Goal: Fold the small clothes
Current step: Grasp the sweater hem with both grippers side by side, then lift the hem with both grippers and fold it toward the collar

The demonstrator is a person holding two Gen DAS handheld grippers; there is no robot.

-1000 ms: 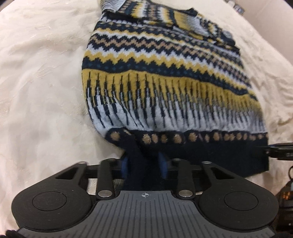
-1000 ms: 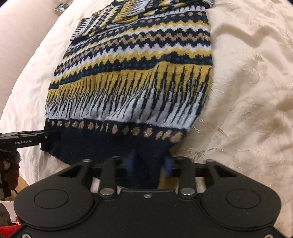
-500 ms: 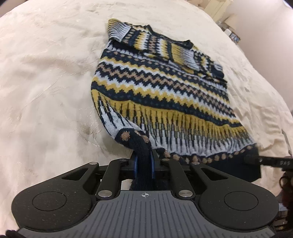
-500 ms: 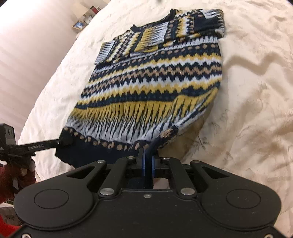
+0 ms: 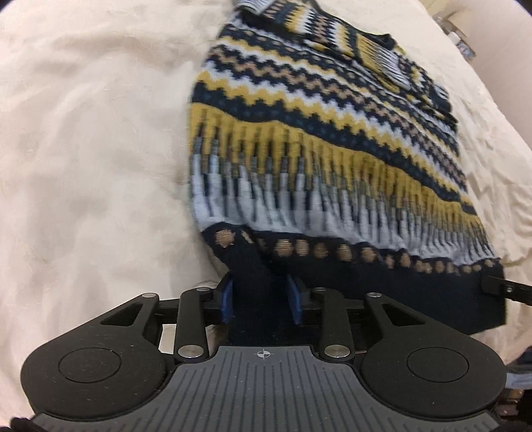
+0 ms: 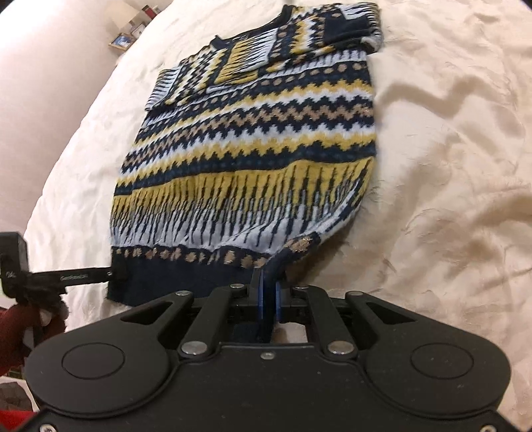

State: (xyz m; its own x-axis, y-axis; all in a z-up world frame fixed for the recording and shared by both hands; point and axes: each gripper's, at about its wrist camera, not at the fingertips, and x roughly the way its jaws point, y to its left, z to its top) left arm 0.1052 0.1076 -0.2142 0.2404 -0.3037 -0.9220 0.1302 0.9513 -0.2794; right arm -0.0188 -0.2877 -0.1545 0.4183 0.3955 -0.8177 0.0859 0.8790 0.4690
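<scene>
My right gripper (image 6: 268, 295) is clamped tight on one corner of the sweater's (image 6: 252, 159) dark hem (image 6: 186, 282), the blue pads pinching a raised tuft of the knit. My left gripper (image 5: 261, 295) sits at the opposite hem corner, its jaws opening, the fabric between them but the pads (image 5: 227, 299) standing off it on the right side. From both grippers the sweater runs straight away, its long axis pointing from the near hem to the collar (image 6: 282, 15) at the far end of the bedspread (image 6: 449, 166), sleeves already folded in across the chest. The hem is the near edge and both hands are at it, one per corner, so the fold I judge comes next carries the hem away from me toward the collar. Nothing lies on the sweater or on the cream bedspread around it to block that path. A picture frame (image 6: 121, 40) and small items sit beyond the far left edge, well apart.
</scene>
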